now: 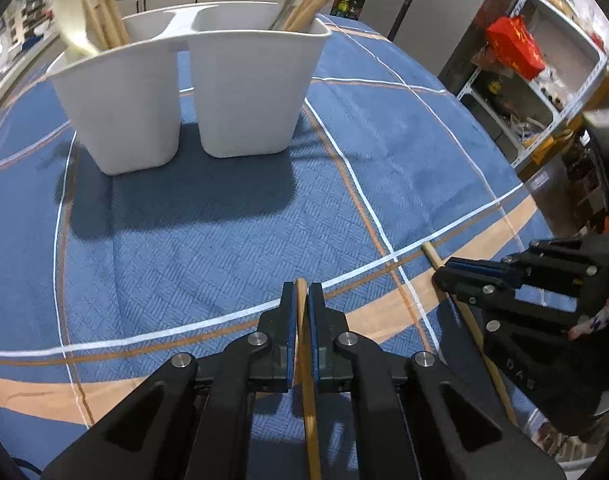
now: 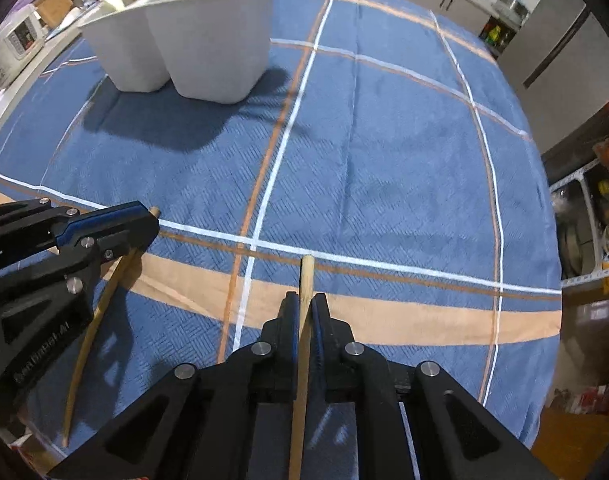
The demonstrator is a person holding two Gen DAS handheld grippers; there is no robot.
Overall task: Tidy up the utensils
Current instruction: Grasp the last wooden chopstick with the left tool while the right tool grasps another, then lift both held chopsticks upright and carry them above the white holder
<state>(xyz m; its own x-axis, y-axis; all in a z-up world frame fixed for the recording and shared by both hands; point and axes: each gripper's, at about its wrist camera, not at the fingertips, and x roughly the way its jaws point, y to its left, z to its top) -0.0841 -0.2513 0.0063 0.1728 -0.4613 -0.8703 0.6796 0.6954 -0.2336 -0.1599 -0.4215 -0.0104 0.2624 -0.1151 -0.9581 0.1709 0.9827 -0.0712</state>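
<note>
Each gripper, left [image 1: 303, 292] and right [image 2: 304, 304], clamps one chopstick [image 1: 304, 360] [image 2: 303, 320] lengthwise between its fingers; the white holder [image 1: 184, 92] stands far-left, nearer the left hand.

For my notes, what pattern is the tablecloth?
Blue tablecloth with white and orange plaid lines, clearest in the right wrist view.

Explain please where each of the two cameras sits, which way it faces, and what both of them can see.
Left wrist view: sits on the left gripper, looks down along its fingers shut on a chopstick, toward the white utensil holder; the right gripper shows at right.
Right wrist view: sits on the right gripper, shut on another chopstick, facing the blue checked tablecloth; the left gripper shows at left.
Shared: the holder, the tablecloth, both grippers, both chopsticks.
</note>
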